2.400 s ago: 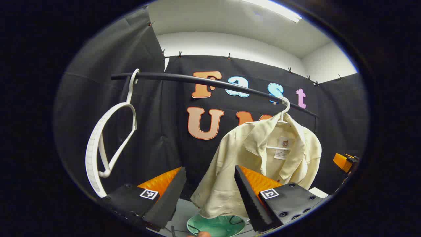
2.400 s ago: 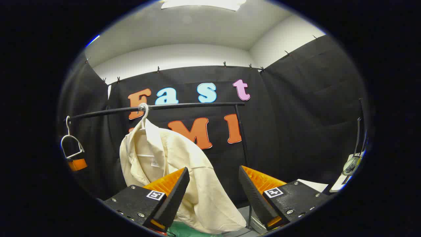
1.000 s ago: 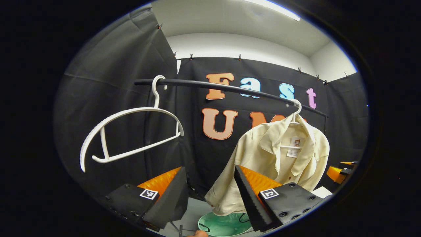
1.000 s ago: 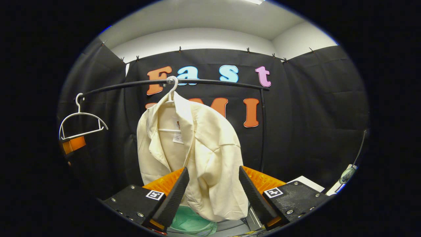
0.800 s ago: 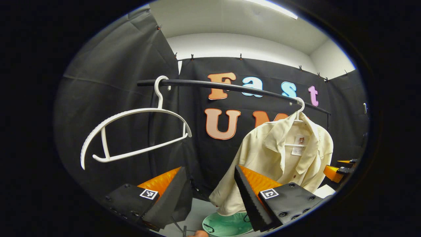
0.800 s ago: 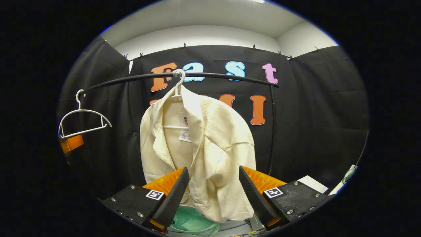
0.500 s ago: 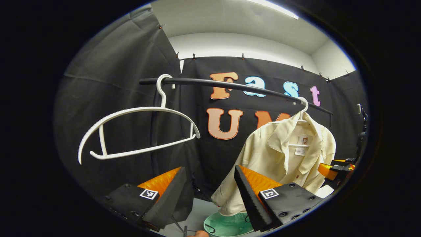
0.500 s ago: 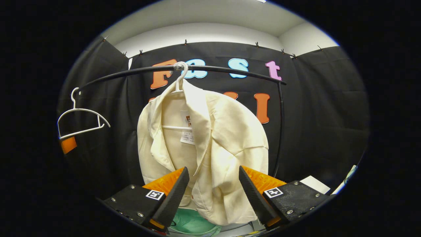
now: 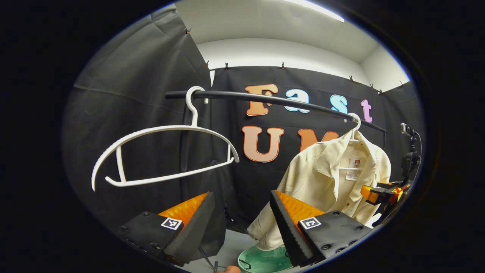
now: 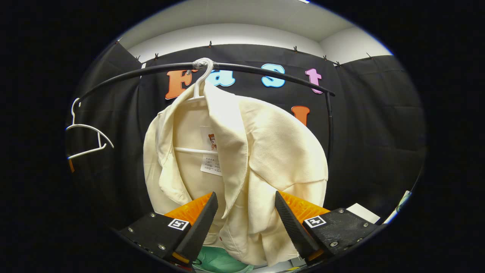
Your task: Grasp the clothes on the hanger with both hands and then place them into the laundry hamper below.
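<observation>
My right gripper [image 10: 245,223] has its fingers spread wide with nothing held, and the front panel of the cream short-sleeved collared shirt [image 10: 242,159] hangs right in the gap between them, close ahead; whether the cloth brushes either finger I cannot tell. My left gripper [image 9: 242,223] is equally wide open and empty, but it faces mostly dark booth cloth, and in the left gripper view the same shirt [image 9: 326,182] lies off to its right and farther away, with only the lower hem showing past its right finger. So I judge the right hand to be the nearer one, already lined up for a pinch, while the left needs to swing rightward toward the shirt's other side. The shirt drapes with its long axis vertical from a white plastic hanger [image 10: 201,81] hooked on the black horizontal clothes rail [image 10: 265,72]. An empty white plastic hanger [image 9: 163,151] hangs near the rail's other end, in front of my left gripper. Beneath the shirt's hem sits the pale green round laundry hamper [image 9: 265,261], so a drop straight down looks right once both grips are on.
</observation>
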Demonstrator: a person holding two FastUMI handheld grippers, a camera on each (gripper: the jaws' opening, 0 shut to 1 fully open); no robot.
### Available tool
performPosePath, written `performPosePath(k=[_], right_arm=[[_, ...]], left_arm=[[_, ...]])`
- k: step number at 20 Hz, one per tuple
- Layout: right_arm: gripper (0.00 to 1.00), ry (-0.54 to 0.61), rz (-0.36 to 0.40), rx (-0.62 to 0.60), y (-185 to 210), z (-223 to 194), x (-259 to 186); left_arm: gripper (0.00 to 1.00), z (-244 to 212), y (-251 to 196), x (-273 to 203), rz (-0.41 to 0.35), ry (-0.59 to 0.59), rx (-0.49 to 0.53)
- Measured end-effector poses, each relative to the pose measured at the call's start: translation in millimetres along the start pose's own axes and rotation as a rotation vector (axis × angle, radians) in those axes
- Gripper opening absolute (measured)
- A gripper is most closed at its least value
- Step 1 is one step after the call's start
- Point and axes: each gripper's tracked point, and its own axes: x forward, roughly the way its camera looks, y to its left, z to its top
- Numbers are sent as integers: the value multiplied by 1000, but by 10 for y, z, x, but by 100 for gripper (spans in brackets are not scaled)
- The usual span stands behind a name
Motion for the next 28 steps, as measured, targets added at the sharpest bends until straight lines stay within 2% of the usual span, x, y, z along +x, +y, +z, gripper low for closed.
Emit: performPosePath(k=[8, 11, 12, 14, 15, 16, 17, 23, 26, 27, 28], right_arm=[[94, 20, -62, -28, -7, -70, 323], [85, 38, -68, -30, -20, -108, 389], [84, 42, -65, -29, -14, -124, 395], [77, 50, -57, -25, -27, -129, 431], [69, 53, -56, -23, -45, -130, 440], [66, 55, -52, -21, -45, -133, 447], [57, 56, -47, -18, -44, -136, 456], [22, 50, -12, -1, -67, -153, 369], [12, 42, 28, 18, -48, -130, 266], [5, 31, 40, 23, -49, -111, 204], [4, 23, 46, 20, -68, -98, 159]], left_arm=[[96, -80, 105, 30, 22, 26, -2], [96, -68, 145, 26, 31, 31, 5], [93, -71, 152, 30, 34, 30, 6], [96, -77, 174, 30, 39, 33, 6], [96, -92, 183, 39, 41, 39, 8], [96, -109, 183, 31, 41, 45, 9], [96, -110, 166, 38, 39, 48, 9], [96, -120, 73, 66, 13, 58, 14], [97, -130, -74, 89, -28, 60, 7], [97, -113, -171, 93, -54, 50, 2], [94, -94, -227, 97, -74, 39, 2]])
